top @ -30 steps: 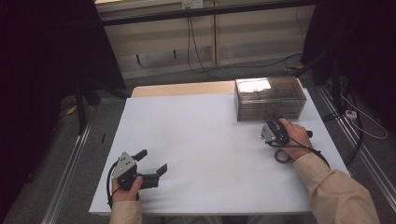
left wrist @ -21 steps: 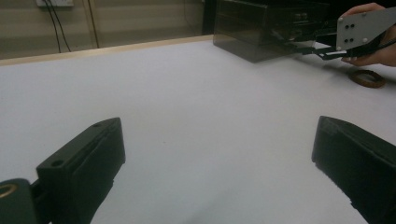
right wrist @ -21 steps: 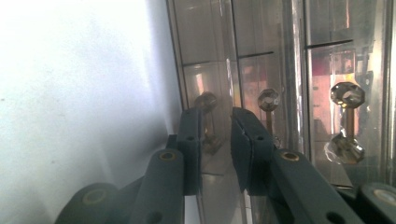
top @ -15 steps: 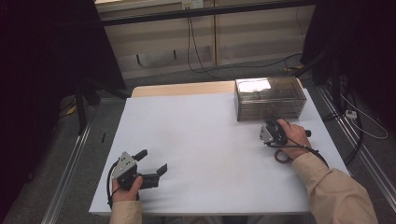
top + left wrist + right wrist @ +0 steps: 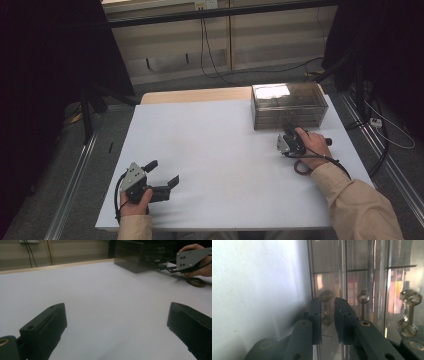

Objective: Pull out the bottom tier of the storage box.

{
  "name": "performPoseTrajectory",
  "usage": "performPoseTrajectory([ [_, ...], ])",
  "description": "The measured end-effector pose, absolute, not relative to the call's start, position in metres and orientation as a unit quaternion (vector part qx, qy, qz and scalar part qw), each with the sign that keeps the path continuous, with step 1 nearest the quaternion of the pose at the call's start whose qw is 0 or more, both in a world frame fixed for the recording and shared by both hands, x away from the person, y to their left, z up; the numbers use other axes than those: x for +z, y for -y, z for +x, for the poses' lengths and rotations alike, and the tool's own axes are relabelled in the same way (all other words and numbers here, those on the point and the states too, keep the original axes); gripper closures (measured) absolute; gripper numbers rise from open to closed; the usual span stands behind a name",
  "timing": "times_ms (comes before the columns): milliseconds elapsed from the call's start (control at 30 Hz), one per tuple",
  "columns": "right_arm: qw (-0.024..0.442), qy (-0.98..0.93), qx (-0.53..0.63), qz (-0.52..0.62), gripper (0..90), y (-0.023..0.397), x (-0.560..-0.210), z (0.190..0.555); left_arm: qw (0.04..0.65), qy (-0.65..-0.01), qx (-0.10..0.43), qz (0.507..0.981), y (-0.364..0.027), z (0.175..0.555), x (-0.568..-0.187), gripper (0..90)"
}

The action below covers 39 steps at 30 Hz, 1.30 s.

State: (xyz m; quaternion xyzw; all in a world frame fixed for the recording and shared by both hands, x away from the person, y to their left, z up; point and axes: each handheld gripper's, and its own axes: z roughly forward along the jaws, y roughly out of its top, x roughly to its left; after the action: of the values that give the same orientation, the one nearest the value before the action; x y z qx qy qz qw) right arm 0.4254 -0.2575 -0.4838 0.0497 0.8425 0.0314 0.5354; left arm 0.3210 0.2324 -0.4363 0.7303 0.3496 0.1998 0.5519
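One knob (image 5: pixel 326 307) on the clear drawer box (image 5: pixel 289 105) at the table's far right sits between the right gripper's (image 5: pixel 327 315) closing jaws, needing a square grip and straight pull, while the left gripper (image 5: pixel 162 176) rests open, well apart.

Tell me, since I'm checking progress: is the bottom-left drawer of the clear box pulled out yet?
Shut, it seems: the drawer front lies flush with its neighbours. The right gripper has just been closing around its knob.
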Motion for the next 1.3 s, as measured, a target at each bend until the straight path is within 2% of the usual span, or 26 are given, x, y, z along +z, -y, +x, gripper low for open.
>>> performPoseTrajectory([
  [1300, 0.547, -0.837, 0.009, 0.031, 80.7, 0.244, -0.485, 0.427, 0.545, -0.348, 0.199, 0.736, -0.230, 0.324, -0.438, 2.7],
])
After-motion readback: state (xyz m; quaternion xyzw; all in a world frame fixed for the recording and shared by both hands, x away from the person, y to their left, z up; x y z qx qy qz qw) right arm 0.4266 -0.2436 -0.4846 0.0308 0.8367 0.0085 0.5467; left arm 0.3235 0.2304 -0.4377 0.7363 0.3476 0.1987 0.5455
